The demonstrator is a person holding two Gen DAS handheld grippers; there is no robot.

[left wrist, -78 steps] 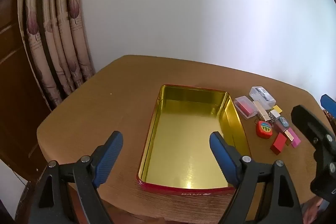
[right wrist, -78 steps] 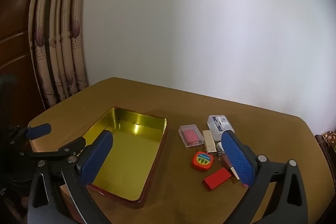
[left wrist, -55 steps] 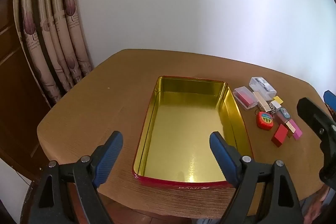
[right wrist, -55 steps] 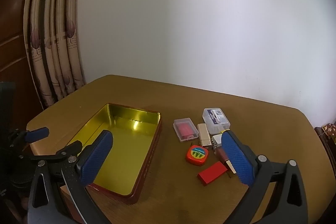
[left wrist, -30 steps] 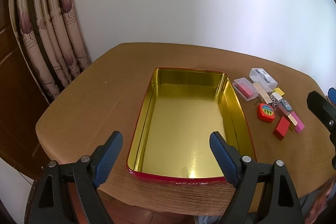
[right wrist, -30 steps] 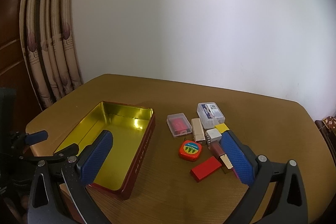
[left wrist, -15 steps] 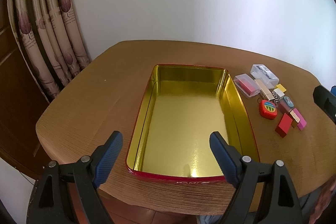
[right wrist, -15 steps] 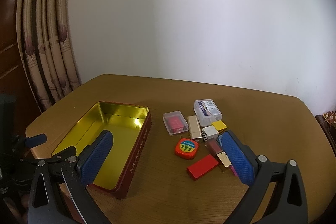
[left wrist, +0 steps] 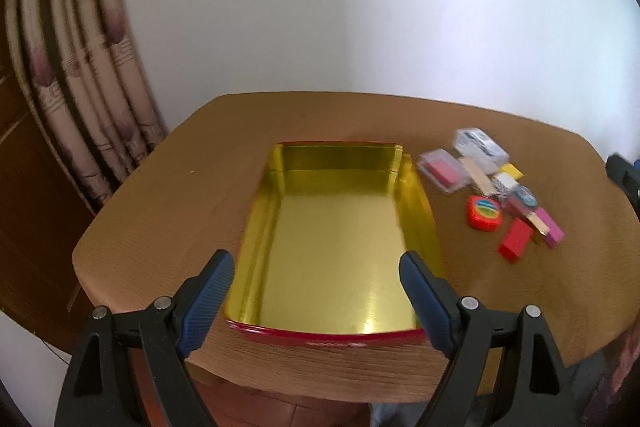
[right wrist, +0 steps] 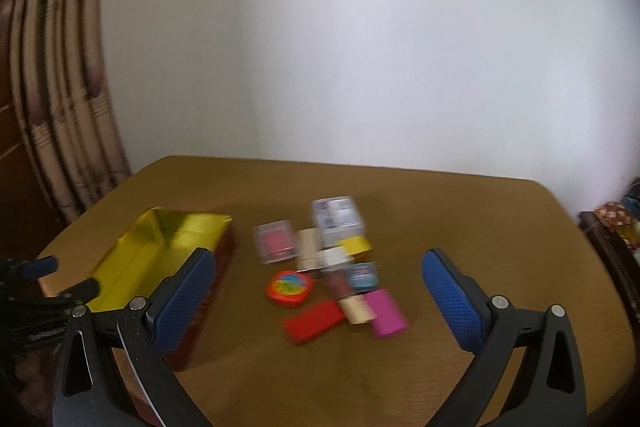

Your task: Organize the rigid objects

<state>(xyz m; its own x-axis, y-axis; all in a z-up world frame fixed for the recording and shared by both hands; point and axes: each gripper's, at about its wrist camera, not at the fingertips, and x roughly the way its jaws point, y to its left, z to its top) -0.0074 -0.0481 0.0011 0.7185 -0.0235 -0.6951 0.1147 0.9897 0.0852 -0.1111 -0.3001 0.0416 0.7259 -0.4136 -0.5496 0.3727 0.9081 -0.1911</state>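
I judge the task not yet begun: on the counter the gold-lined tin holds nothing, and the small rigid objects all lie clustered just beside it. My left hand-held gripper and right hand-held gripper both gape wide, gripping nothing. Only the right view shows the pink block fully, though blurred.

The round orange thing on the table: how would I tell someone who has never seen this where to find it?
Start at the gold-lined tin on the table; a cluster of small boxes and blocks lies to its right. At the cluster's edge nearest the tin lies the orange disc, just beyond the red block. It is the only round piece among boxy ones, with a multicoloured top face.
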